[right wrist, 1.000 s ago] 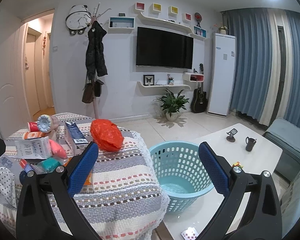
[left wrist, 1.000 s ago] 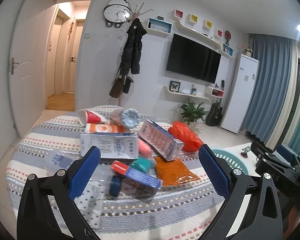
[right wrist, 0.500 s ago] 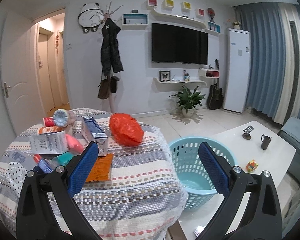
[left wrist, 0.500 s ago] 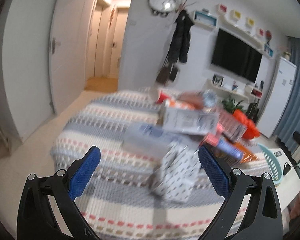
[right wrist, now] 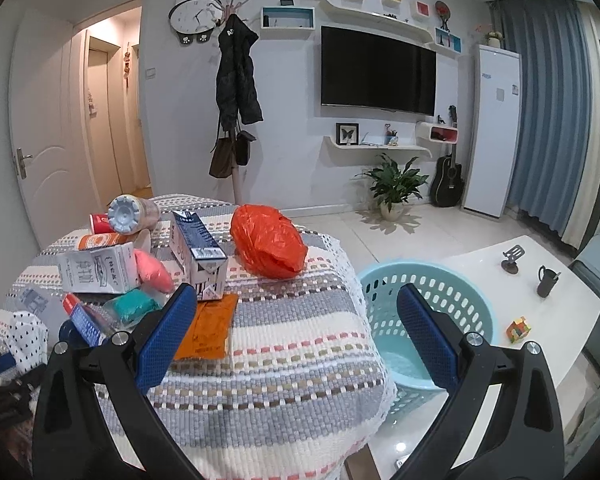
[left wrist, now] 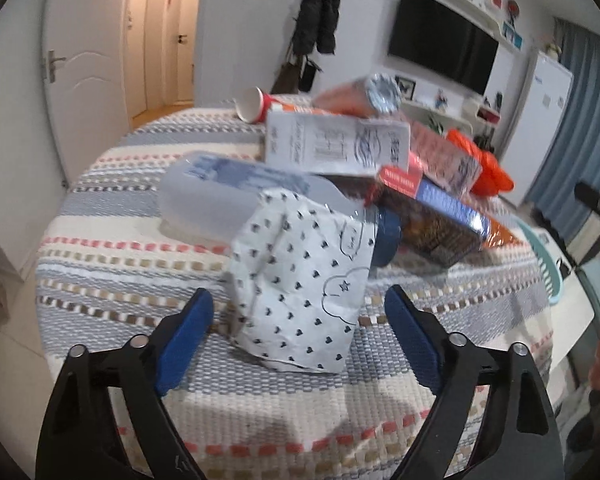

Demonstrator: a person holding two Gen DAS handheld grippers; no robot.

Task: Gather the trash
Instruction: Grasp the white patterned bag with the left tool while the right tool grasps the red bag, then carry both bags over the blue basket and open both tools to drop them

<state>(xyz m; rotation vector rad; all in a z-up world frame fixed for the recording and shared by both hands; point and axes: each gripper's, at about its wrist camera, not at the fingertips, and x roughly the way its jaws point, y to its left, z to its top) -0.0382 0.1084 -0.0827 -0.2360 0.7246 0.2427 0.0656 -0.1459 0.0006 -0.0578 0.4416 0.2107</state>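
The left gripper [left wrist: 298, 330] has its jaws spread either side of a crumpled heart-print paper bag [left wrist: 300, 284] on the striped tablecloth [left wrist: 140, 264]. The right gripper [right wrist: 296, 330] is spread wide above the cloth. Beyond lie cartons [right wrist: 98, 272], an orange bag [right wrist: 268, 242] and a blue basket [right wrist: 428, 304].

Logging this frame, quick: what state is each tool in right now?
Left tool: open, empty, its fingers either side of the heart-print paper bag.
Right tool: open, empty.

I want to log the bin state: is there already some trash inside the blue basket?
No, the right wrist view shows the blue basket with a bare bottom, and the trash lies on the striped table.
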